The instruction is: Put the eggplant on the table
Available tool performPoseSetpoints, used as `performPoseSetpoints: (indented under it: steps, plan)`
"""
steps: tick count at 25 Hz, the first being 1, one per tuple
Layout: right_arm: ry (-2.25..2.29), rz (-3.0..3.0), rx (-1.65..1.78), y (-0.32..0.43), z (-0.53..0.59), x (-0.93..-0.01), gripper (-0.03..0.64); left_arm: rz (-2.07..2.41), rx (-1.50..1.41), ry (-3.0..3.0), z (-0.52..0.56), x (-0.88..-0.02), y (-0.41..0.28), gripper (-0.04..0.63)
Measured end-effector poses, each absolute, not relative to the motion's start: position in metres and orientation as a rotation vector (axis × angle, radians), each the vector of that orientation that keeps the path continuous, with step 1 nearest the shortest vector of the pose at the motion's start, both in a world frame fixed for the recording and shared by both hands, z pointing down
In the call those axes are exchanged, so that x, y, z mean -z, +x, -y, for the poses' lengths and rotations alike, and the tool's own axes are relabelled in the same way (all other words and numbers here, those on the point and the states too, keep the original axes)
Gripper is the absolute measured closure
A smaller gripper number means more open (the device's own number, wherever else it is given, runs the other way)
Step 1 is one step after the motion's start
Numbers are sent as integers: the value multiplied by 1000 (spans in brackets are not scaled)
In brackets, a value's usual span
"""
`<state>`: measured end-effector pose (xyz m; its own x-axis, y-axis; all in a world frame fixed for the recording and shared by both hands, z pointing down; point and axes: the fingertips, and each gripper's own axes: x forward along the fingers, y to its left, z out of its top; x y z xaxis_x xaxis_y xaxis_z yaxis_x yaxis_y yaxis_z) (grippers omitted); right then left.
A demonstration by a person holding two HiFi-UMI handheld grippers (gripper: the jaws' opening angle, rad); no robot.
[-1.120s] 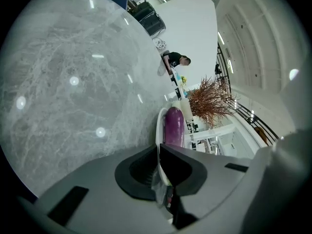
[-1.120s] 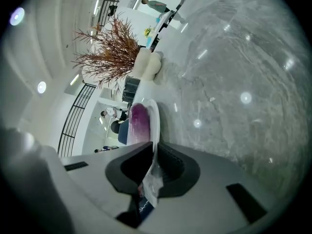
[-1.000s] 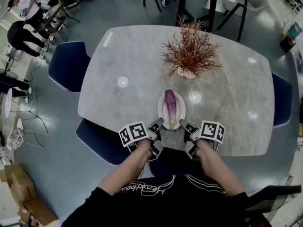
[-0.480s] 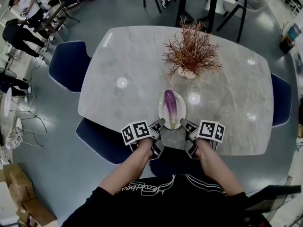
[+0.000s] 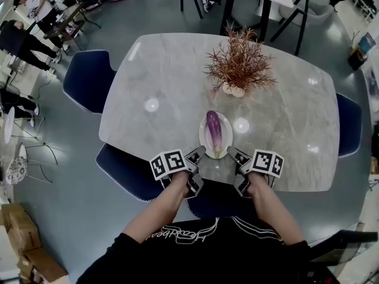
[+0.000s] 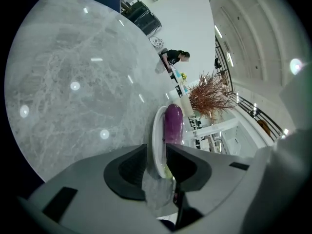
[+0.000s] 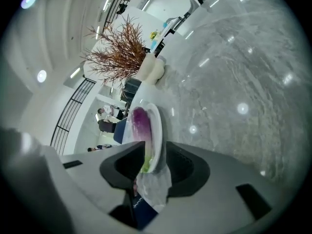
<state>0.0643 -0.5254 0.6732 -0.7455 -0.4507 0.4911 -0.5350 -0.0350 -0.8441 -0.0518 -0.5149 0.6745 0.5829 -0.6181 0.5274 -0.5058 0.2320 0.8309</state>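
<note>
The table (image 5: 166, 99) carries the plate (image 5: 202, 136) near the middle of its near edge, and the eggplant (image 5: 214, 130) lies lengthwise on the plate. So the setting down looks done; what is left is to let go and draw back. The right gripper (image 5: 232, 153) has just been opening its jaws, and the plate's rim stands between them unpressed. The left gripper (image 5: 197, 154) stands narrow around the rim and seems loose as well.
</note>
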Motion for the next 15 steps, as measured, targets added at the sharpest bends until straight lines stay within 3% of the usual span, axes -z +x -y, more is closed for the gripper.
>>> performPoseSetpoints:
  steps: [9,12,15]
  plan:
    - [843,2499,-2171,65,515,-594,502,872,310,1450,493,-631,-54,494]
    - [743,2629,-2086,73,495,-556,503,781,396,1562,476,-589,-47,495]
    - [723,2686,-1967,76,468,-531,581,774,370,1703,453,-554,-46,539]
